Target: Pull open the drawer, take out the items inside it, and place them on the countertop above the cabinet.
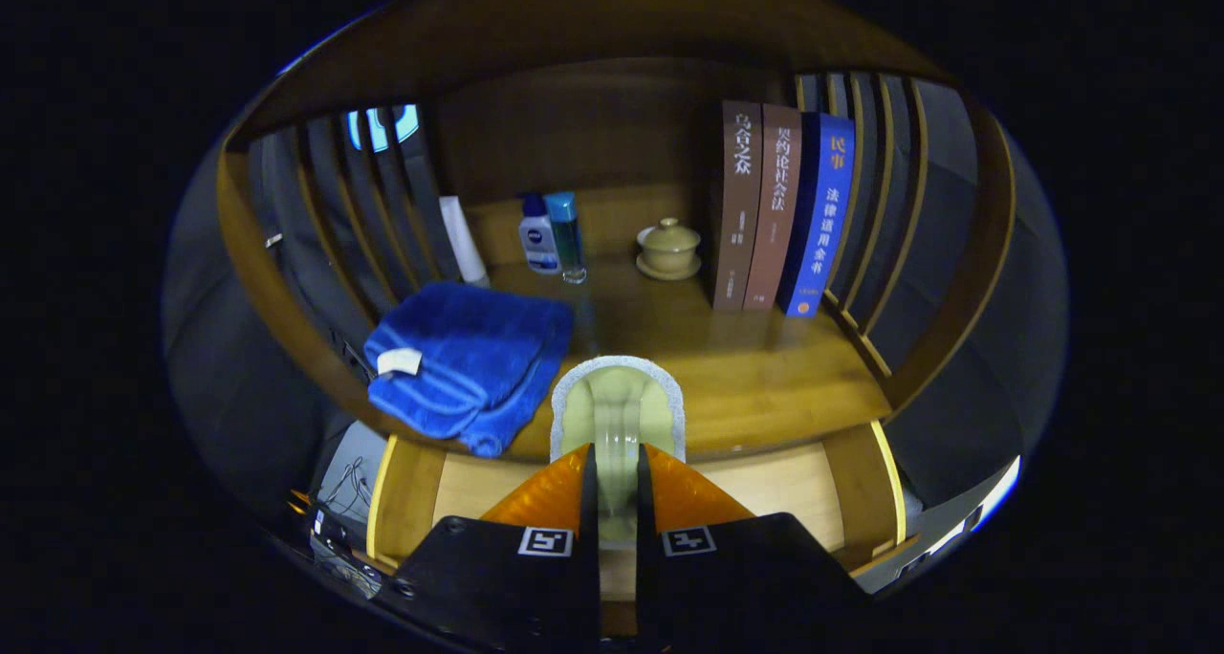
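I am holding a brush over the tabletop.
My tool [617, 477] is pinching the brush [618, 410]; it is pointing straight ahead, past the open drawer [765, 487].

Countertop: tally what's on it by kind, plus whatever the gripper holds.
Books: 3
Bottles: 2
Blue towel: 1
Lidded cup on saucer: 1
White roll: 1
Green brush pinched in the gripper over the open drawer: 1
Total: 9

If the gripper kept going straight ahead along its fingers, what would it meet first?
The gripper, shut on a pale green brush, would probably carry it over bare countertop to the cabinet's back panel; depth is unclear.
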